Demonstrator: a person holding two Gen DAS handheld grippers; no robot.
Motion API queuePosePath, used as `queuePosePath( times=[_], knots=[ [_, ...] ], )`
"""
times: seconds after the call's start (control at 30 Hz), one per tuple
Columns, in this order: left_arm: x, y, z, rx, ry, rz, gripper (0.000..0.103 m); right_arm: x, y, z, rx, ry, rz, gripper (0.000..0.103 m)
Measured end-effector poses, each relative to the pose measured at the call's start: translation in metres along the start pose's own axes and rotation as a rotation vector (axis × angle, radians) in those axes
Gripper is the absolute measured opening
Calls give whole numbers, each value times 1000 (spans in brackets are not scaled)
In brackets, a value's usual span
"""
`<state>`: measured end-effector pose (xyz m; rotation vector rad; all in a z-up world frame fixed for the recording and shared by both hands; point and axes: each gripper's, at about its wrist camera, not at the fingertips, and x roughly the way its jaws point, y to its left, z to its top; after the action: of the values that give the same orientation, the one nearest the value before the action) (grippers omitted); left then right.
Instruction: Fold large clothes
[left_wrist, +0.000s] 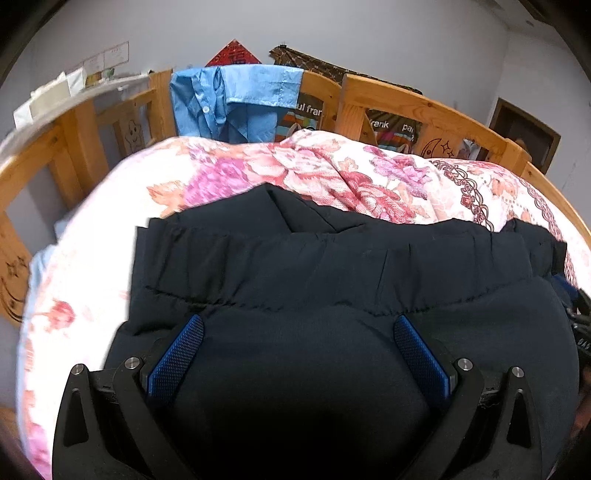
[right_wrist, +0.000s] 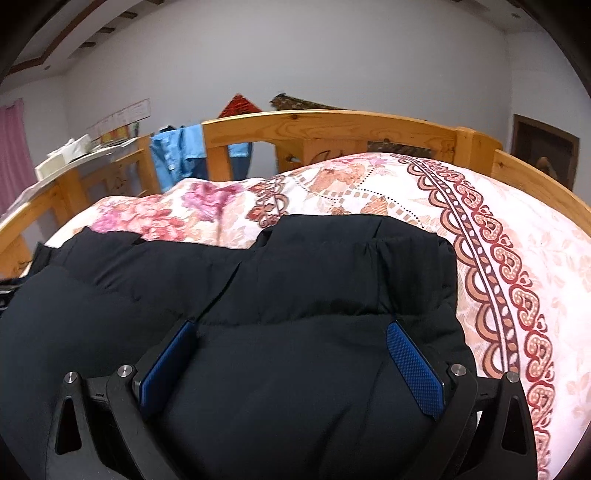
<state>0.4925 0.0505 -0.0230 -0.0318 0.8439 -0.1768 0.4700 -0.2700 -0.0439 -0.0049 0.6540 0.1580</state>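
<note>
1 dark padded jacket (left_wrist: 332, 266), 1 floral quilt (left_wrist: 332, 173), 1 blue shirt (left_wrist: 236, 99) on 1 wooden bed rail (right_wrist: 332, 123), 2 grippers: left gripper (left_wrist: 297, 328), right gripper (right_wrist: 291, 330)

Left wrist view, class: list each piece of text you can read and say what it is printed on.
"ul fran": striped fabric behind the wooden bed rail, cut off by a post.
"rank" and "pa": same fabric, next gap.
Red diamond wall hanging: one dark character, too blurred to read.
Papers on the wall: too small to read.
</note>
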Motion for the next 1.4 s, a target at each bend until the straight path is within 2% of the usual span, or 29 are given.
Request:
queuePosePath(
  times=[0.13,0.27,0.4,0.47,0.57,0.67,0.77,0.87,1.07,1.17,1.23,1.4],
  knots=[
    [-19,13,-5,-10,-8,-21,102,-17,-7,-2,2,23,15,103],
    [-34,28,-9,-8,-20,1,102,-28,-10,-6,-27,27,-12,103],
    [-42,46,-16,-30,-27,23,102,-42,-20,-14,-4,-9,-71,103],
    [-42,59,-22,-75,-12,26,102,-44,-28,-19,27,-6,-88,103],
    [-39,80,-30,-172,17,-22,102,-44,-45,-28,85,21,-73,103],
    [-33,94,-34,-259,51,-72,102,-42,-57,-32,139,42,-29,103],
    [-19,106,-38,-309,151,-168,102,-31,-70,-34,199,102,54,103],
    [-14,114,-41,-344,170,-226,102,-25,-79,-32,253,129,111,103],
    [-10,114,-41,-314,187,-280,102,-26,-83,-33,266,139,194,103],
    [-8,113,-41,-295,190,-326,102,-26,-72,-36,216,181,304,103],
    [-6,110,-41,-271,200,-348,102,-22,-69,-37,191,210,317,103],
    [0,106,-41,-261,236,-361,102,-18,-80,-41,260,223,335,103]
  ],
)
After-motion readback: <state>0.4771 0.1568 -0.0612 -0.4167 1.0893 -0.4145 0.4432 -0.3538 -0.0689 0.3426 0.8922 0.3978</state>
